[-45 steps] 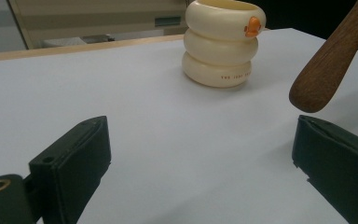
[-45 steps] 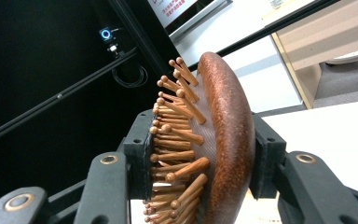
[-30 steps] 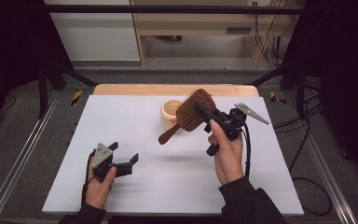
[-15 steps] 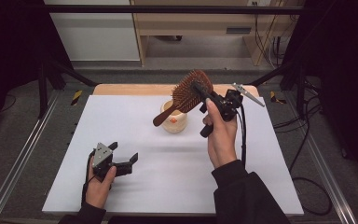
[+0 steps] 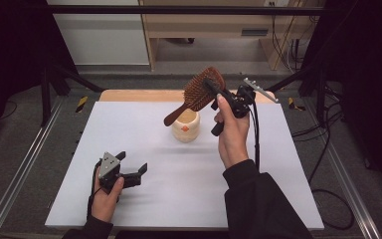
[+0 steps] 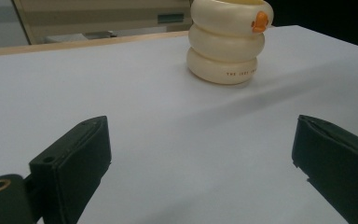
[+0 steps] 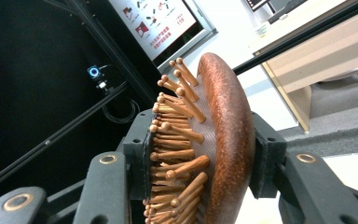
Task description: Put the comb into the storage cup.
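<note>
- Bench [image 5: 129,209]: plain white, cream cup [image 5: 186,126] standing mid-way back.
- Brush [image 5: 199,92]: up in the air over cup, handle drooping. Stiff wood, light, pins snaggy; best gripped across head.
- Right tool [image 5: 214,89]: clamped on brush head.
- Left tool [image 5: 129,167]: spread apart, empty, low near bench.

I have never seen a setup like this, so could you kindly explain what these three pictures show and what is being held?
No robot arm here: a person holds a hand-held two-jaw gripper in each hand at a white table. The high view looks down from above the person's side. Each of the other two pictures comes from a camera riding on one gripper, looking along its black jaws. The left gripper rests low over the table with its jaws wide apart and nothing between them; its view faces the cream ribbed cup with an orange mark standing on the table. The right gripper is raised above that cup and is clamped on the head of a brown wooden paddle hairbrush with wooden pins.
</note>
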`<state>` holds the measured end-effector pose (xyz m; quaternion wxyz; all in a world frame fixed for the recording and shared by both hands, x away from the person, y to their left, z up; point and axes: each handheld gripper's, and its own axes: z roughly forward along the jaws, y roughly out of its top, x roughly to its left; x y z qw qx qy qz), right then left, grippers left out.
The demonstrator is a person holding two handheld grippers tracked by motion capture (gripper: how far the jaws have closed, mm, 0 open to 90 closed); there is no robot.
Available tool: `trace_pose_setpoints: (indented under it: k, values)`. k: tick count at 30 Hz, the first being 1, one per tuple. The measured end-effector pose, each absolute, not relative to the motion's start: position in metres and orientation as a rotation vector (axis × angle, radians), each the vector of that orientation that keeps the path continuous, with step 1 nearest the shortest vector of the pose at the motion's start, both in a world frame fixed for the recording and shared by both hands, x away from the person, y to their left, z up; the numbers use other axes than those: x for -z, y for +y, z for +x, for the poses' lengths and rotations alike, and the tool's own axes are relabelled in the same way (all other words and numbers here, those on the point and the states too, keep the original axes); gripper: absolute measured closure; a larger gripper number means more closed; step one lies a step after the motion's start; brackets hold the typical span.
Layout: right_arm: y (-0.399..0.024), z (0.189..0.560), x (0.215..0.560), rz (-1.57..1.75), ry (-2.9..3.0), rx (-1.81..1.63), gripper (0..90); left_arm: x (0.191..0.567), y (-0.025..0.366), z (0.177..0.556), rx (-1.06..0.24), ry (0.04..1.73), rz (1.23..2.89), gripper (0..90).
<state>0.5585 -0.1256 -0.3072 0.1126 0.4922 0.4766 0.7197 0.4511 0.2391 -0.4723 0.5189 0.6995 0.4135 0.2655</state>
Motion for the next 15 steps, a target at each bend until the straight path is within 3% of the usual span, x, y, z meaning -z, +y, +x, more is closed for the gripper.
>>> trace_pose_setpoints:
  k: [15]
  values:
    - [-0.1281,0.5613,0.2996,1.433,1.367,-2.134,52.0,0.4732,0.2391,0.4518,-0.638,1.001,1.677,4.5]
